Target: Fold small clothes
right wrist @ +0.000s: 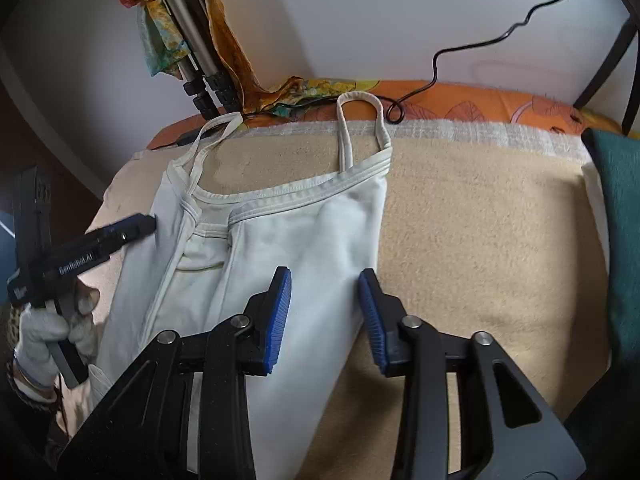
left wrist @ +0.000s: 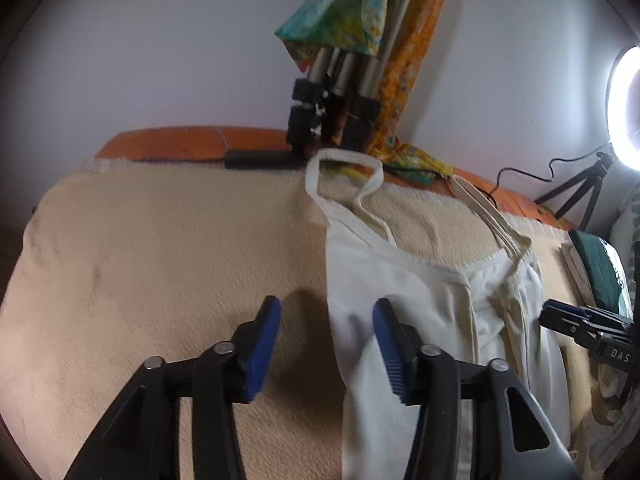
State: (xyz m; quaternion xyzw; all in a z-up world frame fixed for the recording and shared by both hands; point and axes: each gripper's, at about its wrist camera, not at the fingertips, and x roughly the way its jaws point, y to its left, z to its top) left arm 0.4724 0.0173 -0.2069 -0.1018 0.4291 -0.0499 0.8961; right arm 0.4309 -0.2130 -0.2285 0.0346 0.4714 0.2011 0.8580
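Left wrist view: the left hand-held gripper (left wrist: 326,344) hangs released over a beige blanket (left wrist: 160,260), its blue pads spread apart with nothing between them. The left pad is over bare blanket; the right pad (left wrist: 390,354) is above the left edge of a white camisole (left wrist: 400,292). The camisole lies lengthwise on the blanket, partly folded, with its thin straps (left wrist: 344,160) reaching the far blanket edge. Behind it, tripod legs (left wrist: 340,92) draped in a patterned scarf (left wrist: 352,12) stand against a white wall. A ring light (left wrist: 624,108) glows at the right edge. The right hand-held gripper (left wrist: 560,316) enters from the right, its tip beside the camisole's right edge; its state cannot be told here.

Right wrist view: the right hand-held gripper (right wrist: 324,312) is released, its pads apart, straddling the camisole's (right wrist: 280,232) right edge over the blanket (right wrist: 480,220). The left hand-held gripper (right wrist: 140,226) comes in from the left, held by a gloved hand (right wrist: 44,332), its tip at the camisole's left edge. A black cable (right wrist: 460,48) trails down the wall to an orange sheet (right wrist: 460,104). A teal cushion (right wrist: 620,220) is at the right.
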